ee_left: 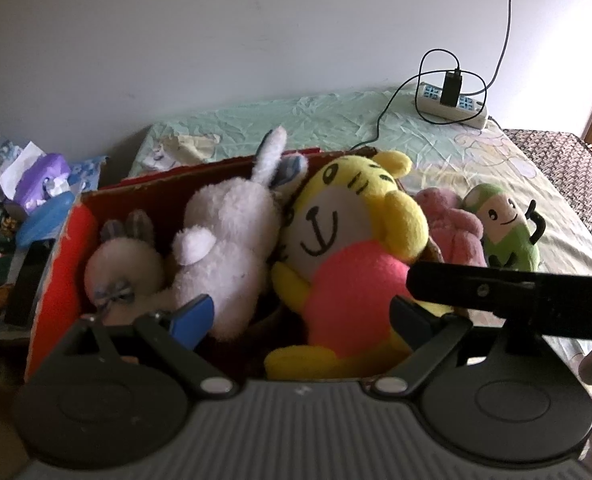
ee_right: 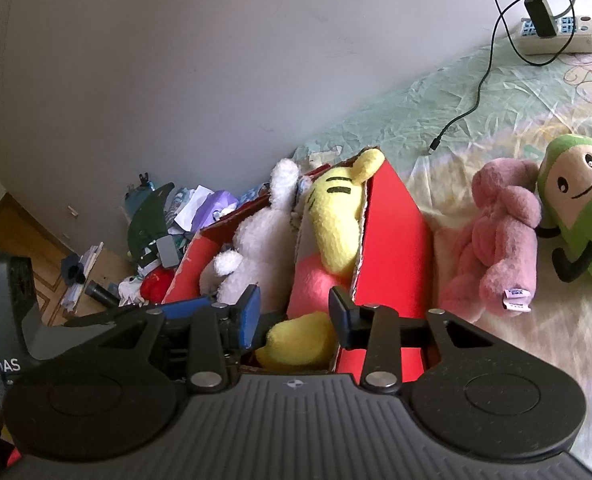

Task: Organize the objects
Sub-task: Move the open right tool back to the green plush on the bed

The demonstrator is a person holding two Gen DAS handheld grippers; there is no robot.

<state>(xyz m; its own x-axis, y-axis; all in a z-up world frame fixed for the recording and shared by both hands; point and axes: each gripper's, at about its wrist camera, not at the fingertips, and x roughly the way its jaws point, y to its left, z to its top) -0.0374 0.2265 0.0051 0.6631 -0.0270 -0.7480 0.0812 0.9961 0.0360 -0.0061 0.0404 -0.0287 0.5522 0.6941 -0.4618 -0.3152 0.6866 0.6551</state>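
Red cardboard box (ee_left: 61,264) stands on the bed (ee_left: 496,168), packed with soft toys. From the left: small cream plush (ee_left: 121,268) with a bow, lying low; white fluffy rabbit (ee_left: 227,236), one ear raised above the rim; yellow tiger plush (ee_left: 348,240) with pink belly, leaning against the right wall. Outside, right of the box on the sheet: pink plush (ee_right: 500,240), then green smiling plush (ee_right: 576,212), touching. Left tool (ee_left: 300,312) jaws spread wide, nothing held. Right tool (ee_right: 293,312) jaws partly apart above the tiger's yellow foot, pads not pressing it
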